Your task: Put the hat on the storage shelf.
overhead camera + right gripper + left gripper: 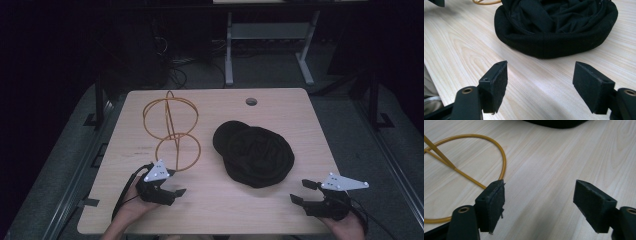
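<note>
A gold wire stand (171, 131) of rings on a round base stands at the table's left-centre. Its base ring (503, 160) curves just past my left gripper's left jaw. A black fabric cap (256, 154) lies crumpled to the right of the stand, and in the right gripper view the cap (556, 27) sits straight ahead. My left gripper (175, 183) rests near the front left edge, beside the stand's base, open (539, 200) over bare wood. Near the front right, my right gripper (302, 191) is open (540, 80) too, a short way from the cap, nothing between its jaws.
The light wooden table (215, 210) has a round cable hole (251, 101) near its far edge. Beyond it, on the dark floor, stand the white legs of another table (229, 55) and some cables. The person's hands come in at the bottom edge.
</note>
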Demonstrator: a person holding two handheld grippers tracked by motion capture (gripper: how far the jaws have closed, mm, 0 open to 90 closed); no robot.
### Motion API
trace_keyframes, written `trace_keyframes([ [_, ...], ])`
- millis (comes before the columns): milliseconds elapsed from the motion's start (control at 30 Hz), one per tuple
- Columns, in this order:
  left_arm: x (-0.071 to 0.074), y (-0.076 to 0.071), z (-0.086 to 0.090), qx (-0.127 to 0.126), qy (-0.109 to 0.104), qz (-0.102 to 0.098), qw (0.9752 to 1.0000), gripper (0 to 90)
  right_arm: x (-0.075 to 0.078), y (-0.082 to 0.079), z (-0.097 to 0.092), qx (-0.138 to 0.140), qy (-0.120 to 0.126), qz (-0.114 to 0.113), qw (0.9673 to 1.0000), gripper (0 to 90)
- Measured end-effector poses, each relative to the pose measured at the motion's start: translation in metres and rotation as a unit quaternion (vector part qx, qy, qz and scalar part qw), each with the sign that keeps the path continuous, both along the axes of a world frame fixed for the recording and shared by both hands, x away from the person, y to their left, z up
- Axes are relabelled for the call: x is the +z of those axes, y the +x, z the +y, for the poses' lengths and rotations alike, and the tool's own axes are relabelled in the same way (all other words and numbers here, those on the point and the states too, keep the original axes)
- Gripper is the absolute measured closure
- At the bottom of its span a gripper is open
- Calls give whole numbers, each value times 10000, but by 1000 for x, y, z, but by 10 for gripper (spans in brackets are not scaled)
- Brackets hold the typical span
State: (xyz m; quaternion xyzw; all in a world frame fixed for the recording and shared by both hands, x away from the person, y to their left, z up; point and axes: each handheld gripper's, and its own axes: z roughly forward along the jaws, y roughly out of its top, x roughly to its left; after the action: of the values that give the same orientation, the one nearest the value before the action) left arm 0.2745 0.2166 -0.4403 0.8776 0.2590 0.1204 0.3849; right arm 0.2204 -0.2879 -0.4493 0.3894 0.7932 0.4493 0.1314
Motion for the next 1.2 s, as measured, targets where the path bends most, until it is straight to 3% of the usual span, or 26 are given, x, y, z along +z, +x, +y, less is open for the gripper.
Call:
trace_keyframes([
  [267, 2, -2, -3, -29, -18, -19, 10000, 223, 1, -1, 0, -2, 23, -3, 10000, 275],
  [700, 17, -5, -29, -410, -86, -34, 9991, 219, 3, 0, -4, -94, 152, -9, 9998, 257],
  [967, 26, 1, -58, -678, -55, -44, 9977, 211, 3, 1, -5, -13, 189, 26, 9998, 248],
  [1200, 37, 5, -89, -1002, -52, -132, 9949, 219, 2, 2, -5, 36, 216, 73, 9997, 234],
])
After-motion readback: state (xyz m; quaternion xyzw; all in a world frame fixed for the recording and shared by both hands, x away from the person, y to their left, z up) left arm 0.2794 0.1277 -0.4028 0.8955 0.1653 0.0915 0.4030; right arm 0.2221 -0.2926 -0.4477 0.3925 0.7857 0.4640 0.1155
